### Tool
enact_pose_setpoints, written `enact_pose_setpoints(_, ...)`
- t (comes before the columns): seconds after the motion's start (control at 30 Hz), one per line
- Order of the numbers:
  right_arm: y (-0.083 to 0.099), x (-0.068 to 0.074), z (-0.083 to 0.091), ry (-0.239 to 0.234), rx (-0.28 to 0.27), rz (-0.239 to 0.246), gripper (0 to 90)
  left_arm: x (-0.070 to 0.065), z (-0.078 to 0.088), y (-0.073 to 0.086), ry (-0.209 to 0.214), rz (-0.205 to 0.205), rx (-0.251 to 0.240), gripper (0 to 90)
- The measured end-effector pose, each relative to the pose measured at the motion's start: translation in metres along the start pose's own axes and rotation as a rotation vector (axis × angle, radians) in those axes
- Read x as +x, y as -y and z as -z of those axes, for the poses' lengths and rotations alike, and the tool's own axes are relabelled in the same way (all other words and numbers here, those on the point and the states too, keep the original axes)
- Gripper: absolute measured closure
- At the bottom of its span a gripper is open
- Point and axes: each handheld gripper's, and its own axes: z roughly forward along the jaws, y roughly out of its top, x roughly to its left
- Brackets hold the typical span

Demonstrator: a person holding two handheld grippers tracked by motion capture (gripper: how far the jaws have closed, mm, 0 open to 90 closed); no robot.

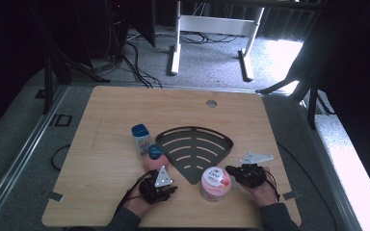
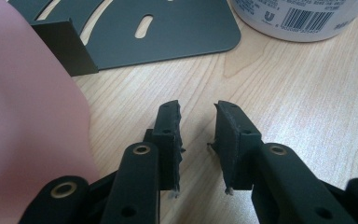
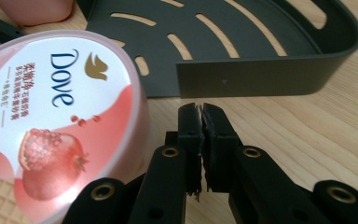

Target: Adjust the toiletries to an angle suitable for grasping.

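On a wooden table (image 1: 106,115), a dark slotted corner shelf (image 1: 195,144) lies flat near the middle, its curved rim at 12 o'clock and its point at 6. Just past that point stands a Dove jar (image 1: 215,183), lid up, with a pomegranate printed on it. The right gripper (image 1: 236,172) sits at the jar's 3 o'clock, just beside it; its jaws are nearly together with nothing between them, and in the right gripper view the tips point at the shelf's straight wall. The left gripper (image 1: 173,188) lies at the jar's 9 o'clock, jaws narrowly apart over bare wood and empty. A pink bottle (image 1: 154,159) stands close at the left gripper's 11 o'clock, beside the shelf's left edge. A blue-capped bottle (image 1: 141,139) stands just beyond it at 11 o'clock.
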Motion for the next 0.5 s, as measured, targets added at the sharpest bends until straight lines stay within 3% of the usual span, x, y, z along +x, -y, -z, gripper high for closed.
enact_pose_setpoints(0.5,0.016,-0.004,0.009,0.019,-0.001,-0.033,72.2,-0.001,-0.001,-0.001,0.01,0.022,0.003,57.8)
